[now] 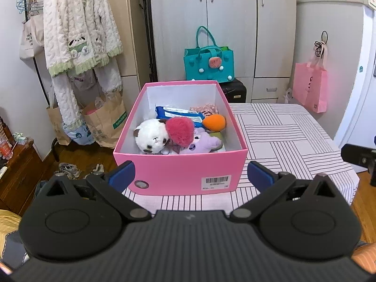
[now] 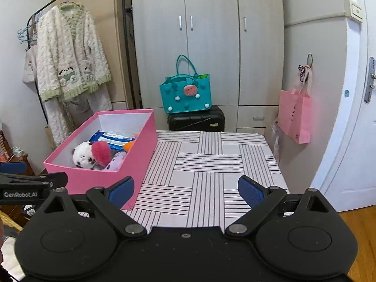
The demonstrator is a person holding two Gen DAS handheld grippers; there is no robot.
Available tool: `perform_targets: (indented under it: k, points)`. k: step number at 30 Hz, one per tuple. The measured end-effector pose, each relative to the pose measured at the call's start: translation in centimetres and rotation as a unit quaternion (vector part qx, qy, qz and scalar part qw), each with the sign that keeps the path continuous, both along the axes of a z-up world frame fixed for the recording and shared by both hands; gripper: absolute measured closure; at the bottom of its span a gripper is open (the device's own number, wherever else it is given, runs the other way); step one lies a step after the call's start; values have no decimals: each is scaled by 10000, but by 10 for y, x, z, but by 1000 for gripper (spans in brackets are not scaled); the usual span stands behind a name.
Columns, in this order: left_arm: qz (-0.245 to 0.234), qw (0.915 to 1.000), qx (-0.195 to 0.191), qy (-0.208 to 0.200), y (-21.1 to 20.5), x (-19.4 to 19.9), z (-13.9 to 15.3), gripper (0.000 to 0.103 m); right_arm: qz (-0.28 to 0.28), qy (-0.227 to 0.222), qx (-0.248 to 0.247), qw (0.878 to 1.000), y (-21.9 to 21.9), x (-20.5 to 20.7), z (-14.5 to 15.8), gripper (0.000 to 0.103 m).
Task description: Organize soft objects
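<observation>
A pink box (image 1: 181, 174) (image 2: 94, 178) stands on the striped table's left part. Inside lie a white plush dog (image 1: 151, 136) (image 2: 82, 156), a red fluffy ball (image 1: 179, 131) (image 2: 101, 152), a purple plush (image 1: 202, 142) (image 2: 116, 161), an orange soft toy (image 1: 213, 121) (image 2: 129, 145) and a blue wipes pack (image 1: 179, 115) (image 2: 112, 138). My left gripper (image 1: 191, 176) is open just in front of the box, holding nothing. My right gripper (image 2: 185, 191) is open over the bare tablecloth, to the right of the box, also without a load.
The table (image 2: 211, 164) carries a pink striped cloth. Behind it are a black suitcase (image 2: 196, 118) with a teal bag (image 2: 185, 94), a wardrobe (image 2: 211, 35) and a hanging pink bag (image 2: 295, 117). A clothes rack with a fluffy robe (image 1: 80, 35) and paper bags (image 1: 105, 122) stands left.
</observation>
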State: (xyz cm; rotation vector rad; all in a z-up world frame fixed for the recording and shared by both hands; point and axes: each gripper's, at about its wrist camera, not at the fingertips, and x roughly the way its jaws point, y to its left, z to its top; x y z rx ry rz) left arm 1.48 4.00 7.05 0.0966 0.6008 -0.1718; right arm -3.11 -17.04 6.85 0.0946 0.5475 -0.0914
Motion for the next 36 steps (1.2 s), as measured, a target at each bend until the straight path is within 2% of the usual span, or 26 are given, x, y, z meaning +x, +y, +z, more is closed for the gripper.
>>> perform_targets:
  k: [11,17,26,36]
  points:
    - [107,9987,-67,-493,-6,-14,-5,0,-190,-245,-250,9992,1,-11,-8,6]
    - [-29,9984,-154,-551,-9,-18,-8,0,-264,-329,-206,9989,-2,-15,-9,6]
    - [-100,9966,-272,-768,-7,-26,-9,0,-319,-460,-482,9973,7,-18,-14,6]
    - [-132,9963,-223,-821,-6,-29,-11,0,-340,-550,-534,9965,8,-24,-16,6]
